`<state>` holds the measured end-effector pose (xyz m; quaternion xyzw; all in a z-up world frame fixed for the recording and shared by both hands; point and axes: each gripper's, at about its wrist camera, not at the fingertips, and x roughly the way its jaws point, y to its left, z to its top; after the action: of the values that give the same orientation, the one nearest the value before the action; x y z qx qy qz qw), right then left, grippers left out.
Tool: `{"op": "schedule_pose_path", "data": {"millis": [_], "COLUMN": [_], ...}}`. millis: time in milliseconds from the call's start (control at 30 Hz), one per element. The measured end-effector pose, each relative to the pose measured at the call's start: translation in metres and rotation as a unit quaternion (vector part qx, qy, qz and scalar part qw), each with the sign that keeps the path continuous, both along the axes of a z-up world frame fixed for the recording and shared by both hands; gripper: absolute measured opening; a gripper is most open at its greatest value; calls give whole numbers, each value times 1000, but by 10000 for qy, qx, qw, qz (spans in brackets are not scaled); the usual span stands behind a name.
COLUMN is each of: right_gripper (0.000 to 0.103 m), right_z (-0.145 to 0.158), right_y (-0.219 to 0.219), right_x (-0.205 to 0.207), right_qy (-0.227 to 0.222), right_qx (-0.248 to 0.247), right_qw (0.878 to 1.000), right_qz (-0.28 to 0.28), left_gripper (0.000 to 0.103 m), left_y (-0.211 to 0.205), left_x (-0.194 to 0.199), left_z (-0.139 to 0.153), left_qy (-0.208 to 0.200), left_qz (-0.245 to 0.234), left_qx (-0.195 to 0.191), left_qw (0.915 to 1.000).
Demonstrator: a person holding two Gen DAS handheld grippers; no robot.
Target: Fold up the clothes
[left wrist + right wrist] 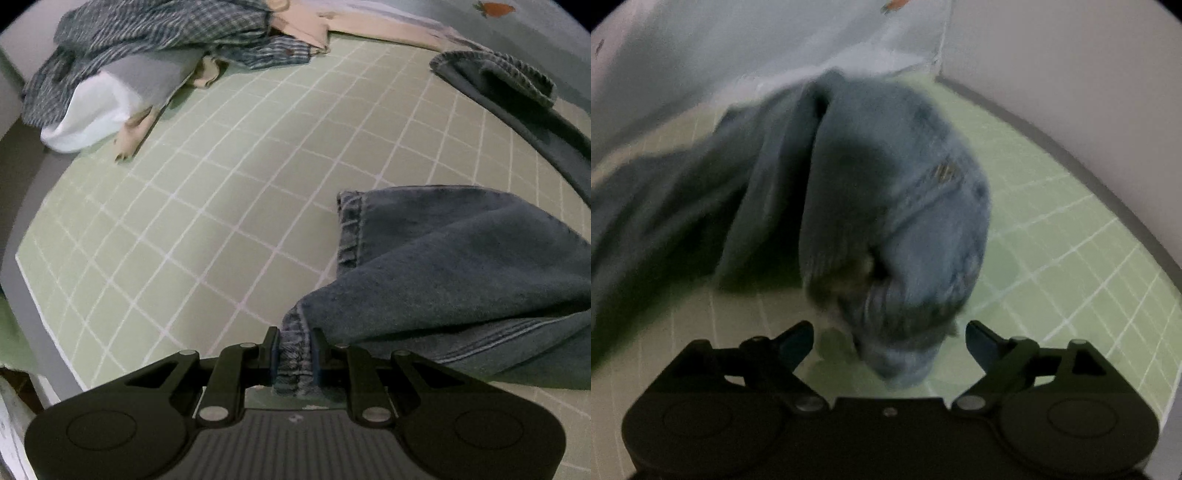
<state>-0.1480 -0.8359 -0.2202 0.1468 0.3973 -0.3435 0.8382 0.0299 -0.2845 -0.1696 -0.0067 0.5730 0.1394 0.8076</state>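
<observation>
A pair of blue jeans [461, 266] lies on a green gridded mat [221, 221]. My left gripper [294, 350] is shut on the hem of a jeans leg and holds it just above the mat. In the right wrist view the jeans [886, 192] are bunched in a blurred heap right in front of my right gripper [889, 341]. That gripper is open, with the cloth lying between its spread fingers. Another part of the jeans [517, 96] shows at the far right of the left wrist view.
A heap of other clothes sits at the mat's far left: a plaid shirt [147, 37], a grey and white garment [110, 99] and a beige one [332, 26]. A pale wall [1071, 74] borders the mat [1071, 240] on the right.
</observation>
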Motion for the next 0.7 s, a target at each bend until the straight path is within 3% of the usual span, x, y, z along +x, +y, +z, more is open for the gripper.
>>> {"op": "schedule_pose_path", "data": {"millis": [133, 233, 300, 367, 400, 467, 533, 700], "right_gripper": [93, 92, 79, 48, 45, 23, 18, 14], "right_z": [12, 5, 1, 0, 1, 7, 18, 61], "right_y": [-10, -14, -22, -31, -34, -37, -38, -47], "right_x": [0, 10, 10, 12, 12, 12, 16, 27], "right_qy": [-317, -91, -22, -36, -74, -155, -167, -412], "right_qx": [-61, -139, -120, -48, -13, -32, -300, -981], "right_qw": [9994, 9998, 9998, 9996, 9995, 9994, 9990, 9936], "right_qz": [-124, -105, -167, -276, -300, -299, -303, -381], "left_gripper": [19, 19, 19, 19, 19, 19, 18, 18], "left_y": [4, 8, 10, 7, 6, 4, 5, 12], "left_x": [11, 22, 29, 33, 35, 39, 42, 53], "left_z": [-2, -2, -3, -5, -5, -6, -6, 10], "left_qy": [-62, -145, -204, -282, -289, -303, -336, -516], "left_qz": [45, 223, 330, 289, 261, 213, 276, 566], "left_qx": [74, 50, 46, 150, 196, 282, 268, 137], "left_qw": [9999, 9996, 9992, 9991, 9990, 9989, 9987, 9970]}}
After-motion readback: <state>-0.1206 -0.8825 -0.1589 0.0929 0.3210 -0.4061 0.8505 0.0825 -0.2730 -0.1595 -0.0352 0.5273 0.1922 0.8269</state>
